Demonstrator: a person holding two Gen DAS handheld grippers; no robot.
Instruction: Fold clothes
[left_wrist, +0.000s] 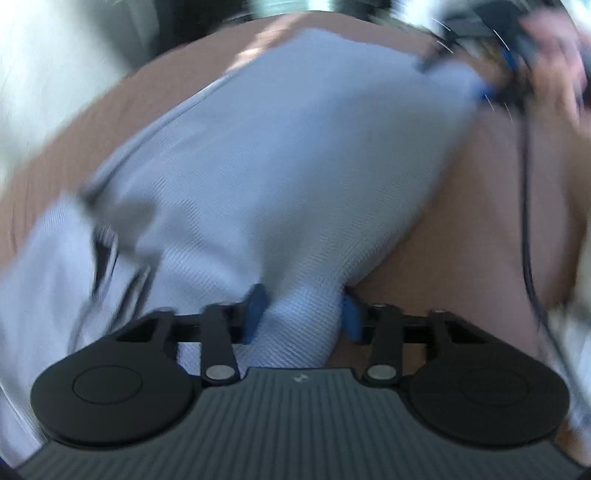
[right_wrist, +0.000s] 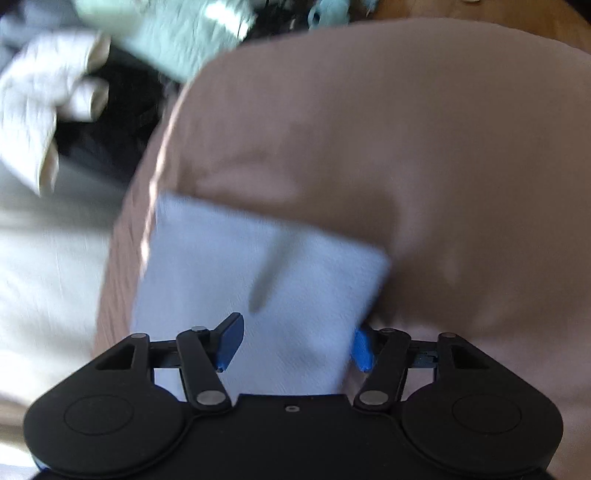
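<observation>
A light blue knitted garment (left_wrist: 280, 177) lies spread over a pinkish-brown sheet (left_wrist: 461, 206). My left gripper (left_wrist: 301, 314) is shut on a bunched near edge of it, the cloth squeezed between the blue pads. At the garment's far right corner the other gripper (left_wrist: 491, 88) is blurred, with a person's hand (left_wrist: 554, 62) behind it. In the right wrist view a folded corner of the garment (right_wrist: 236, 266) lies flat on the sheet (right_wrist: 406, 147). My right gripper (right_wrist: 295, 345) stands open over it, with its pads wide apart on either side of the cloth.
Beyond the sheet's left edge is a blurred pile of clothes: a white piece (right_wrist: 40, 103), a pale green one (right_wrist: 177, 37) and something dark (right_wrist: 110, 122). A black cable (left_wrist: 524, 221) hangs down the right side.
</observation>
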